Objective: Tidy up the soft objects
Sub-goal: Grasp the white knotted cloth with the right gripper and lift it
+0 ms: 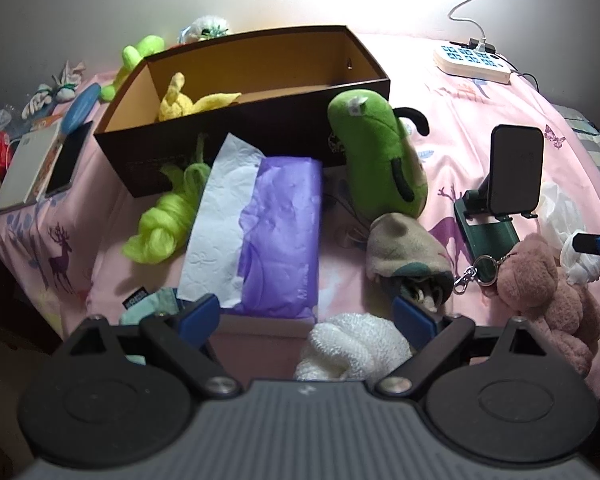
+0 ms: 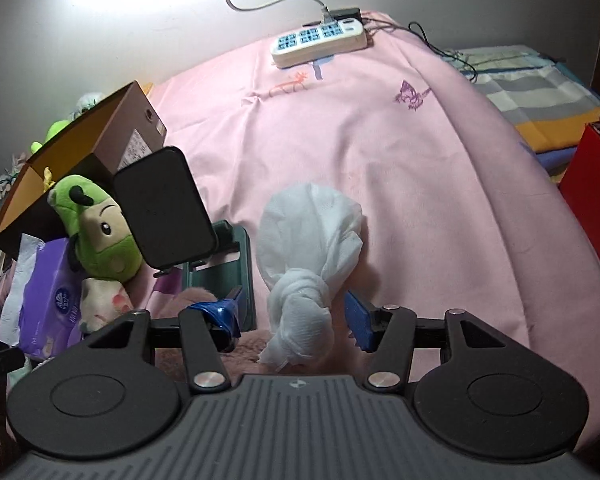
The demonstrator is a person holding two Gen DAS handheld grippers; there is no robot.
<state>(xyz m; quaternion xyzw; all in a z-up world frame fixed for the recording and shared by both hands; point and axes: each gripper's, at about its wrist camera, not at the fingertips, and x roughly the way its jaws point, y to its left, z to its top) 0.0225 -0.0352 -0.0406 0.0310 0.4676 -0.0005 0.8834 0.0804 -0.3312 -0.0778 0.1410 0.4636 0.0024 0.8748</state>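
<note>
The left gripper (image 1: 306, 316) is held spread above a white mesh puff (image 1: 352, 350); the right gripper (image 2: 296, 316), also spread, straddles a knotted white cloth (image 2: 308, 248).

Both wrist views look down close (sharing the green plush (image 1: 380, 152)).

Purple plastic tissue pack (image 2: 50, 300): bore a single letter "M" near its lower end; round white brand emblem and remaining print were too blurred to read.

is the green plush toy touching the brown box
Touching: the left wrist view shows the green plush toy leaning against the brown box at its front right corner, no gap.
</note>
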